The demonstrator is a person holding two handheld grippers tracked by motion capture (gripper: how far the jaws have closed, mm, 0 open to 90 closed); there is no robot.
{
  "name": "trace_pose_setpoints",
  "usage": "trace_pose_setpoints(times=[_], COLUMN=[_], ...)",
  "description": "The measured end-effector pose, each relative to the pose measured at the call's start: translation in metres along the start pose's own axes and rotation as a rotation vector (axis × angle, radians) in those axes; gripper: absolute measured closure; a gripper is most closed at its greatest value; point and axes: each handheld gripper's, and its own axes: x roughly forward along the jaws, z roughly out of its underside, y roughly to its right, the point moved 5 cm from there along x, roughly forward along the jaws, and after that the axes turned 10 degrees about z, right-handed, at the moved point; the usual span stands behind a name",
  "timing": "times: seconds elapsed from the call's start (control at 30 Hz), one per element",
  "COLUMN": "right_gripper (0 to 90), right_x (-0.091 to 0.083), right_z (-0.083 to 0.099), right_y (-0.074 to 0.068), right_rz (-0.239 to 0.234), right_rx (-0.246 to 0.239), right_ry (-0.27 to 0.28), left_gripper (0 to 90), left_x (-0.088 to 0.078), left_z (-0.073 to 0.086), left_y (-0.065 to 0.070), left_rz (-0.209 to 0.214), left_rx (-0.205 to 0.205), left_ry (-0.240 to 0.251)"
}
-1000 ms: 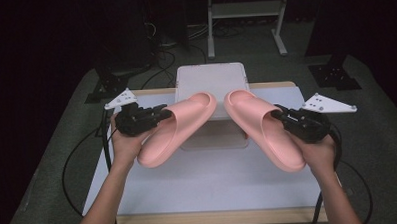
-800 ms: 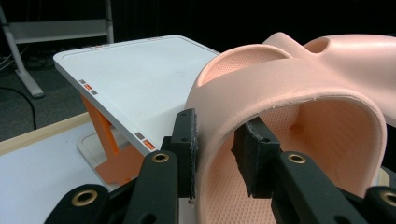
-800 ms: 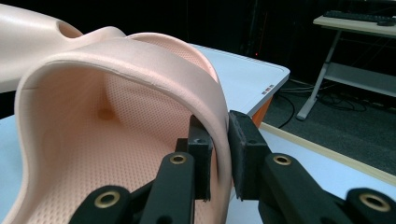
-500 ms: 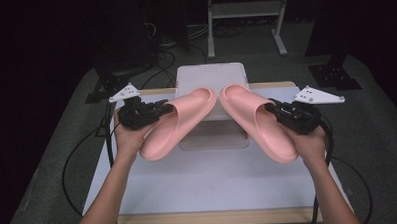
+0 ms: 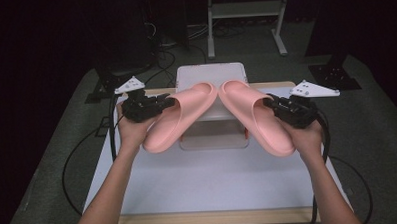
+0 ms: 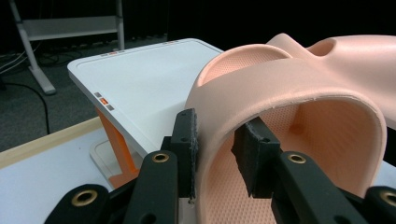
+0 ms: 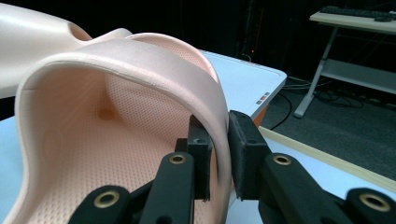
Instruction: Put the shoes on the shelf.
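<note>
We hold a pink slipper in each pair of tongs above the worktop (image 5: 209, 186).

From above we see both forearms reaching forward, the left tongs (image 5: 162, 101) and right tongs (image 5: 272, 103) raised, the left slipper (image 5: 179, 117) and right slipper (image 5: 254, 115) angled so their toes nearly meet over the white box (image 5: 212, 74). The gripper views add the grip itself: the left tongs (image 6: 215, 154) clamp the strap's edge, and the right tongs (image 7: 219, 154) pinch theirs likewise.

Lab; dark room, cables (image 5: 88, 156)
</note>
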Motion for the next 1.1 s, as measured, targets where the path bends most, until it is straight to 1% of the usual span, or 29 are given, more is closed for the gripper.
trace_pose_setpoints(times=[0.07,0.33,0.63,0.67,0.87,1.1], right_gripper=[78.9,78.8,78.6,78.6,77.7,76.9], right_x=[0.001,0.007,0.015,0.017,0.021,0.026], right_z=[0.0,-0.003,-0.007,-0.008,-0.01,-0.012], right_y=[0.0,0.002,0.004,0.004,0.004,0.004], right_rz=[-0.003,0.007,0.017,0.016,0.011,0.013], right_rx=[0.005,0.009,0.024,0.028,0.033,0.038], right_ry=[-0.002,-0.002,-0.006,-0.009,-0.013,-0.018], left_gripper=[69.7,69.6,69.4,69.3,68.6,67.1], left_x=[0.001,0.006,0.01,0.011,0.013,0.015], left_z=[-0.001,-0.006,-0.013,-0.014,-0.016,-0.017], left_y=[-0.001,-0.006,-0.011,-0.012,-0.015,-0.019], left_rz=[-0.001,-0.014,-0.03,-0.033,-0.043,-0.043], left_rx=[0.001,-0.001,-0.013,-0.02,-0.032,-0.053], left_ry=[-0.002,-0.006,-0.004,0.0,-0.002,0.006])
